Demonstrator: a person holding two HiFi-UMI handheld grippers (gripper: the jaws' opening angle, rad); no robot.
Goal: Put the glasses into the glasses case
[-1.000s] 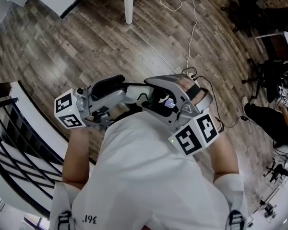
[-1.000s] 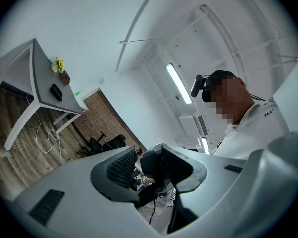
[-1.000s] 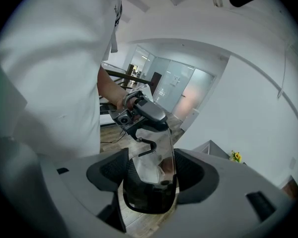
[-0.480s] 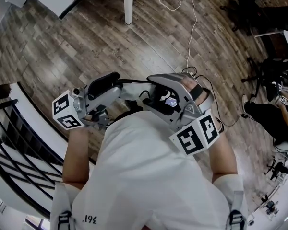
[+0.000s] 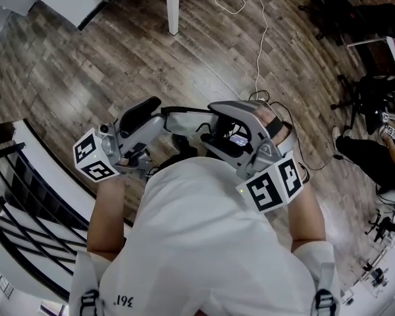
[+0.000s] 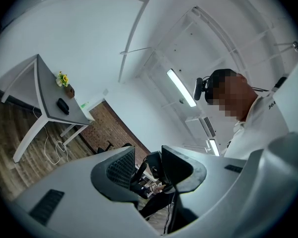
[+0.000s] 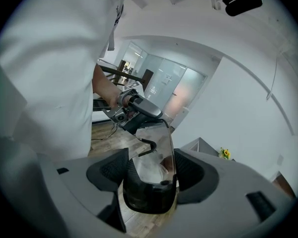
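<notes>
**A:** Crowded in here: white shirt (image 5: pixel 204 242) right behind, wood-plank floor (image 5: pixel 118 51) below, a pale cable (image 5: pixel 263 38) trailing across it.

**B:** Way off on the grey table (image 6: pixel 47 95) (far side of the room), yellow flowers (image 6: pixel 63 78) and a dark oblong thing (image 6: pixel 63 105).

**A:** And the glasses (image 7: pixel 154 152)?

**B:** Clear curved lens, glossy dark frame, pinched at the near end between the ribbed black fingers (image 7: pixel 113 170) of the right gripper (image 7: pixel 150 168), far end reaching ahead.

**A:** Left gripper (image 6: pixel 149 165)?

**B:** Fingers a narrow gap apart, something dark in between. Gripped or merely close, impossible to say.
</notes>
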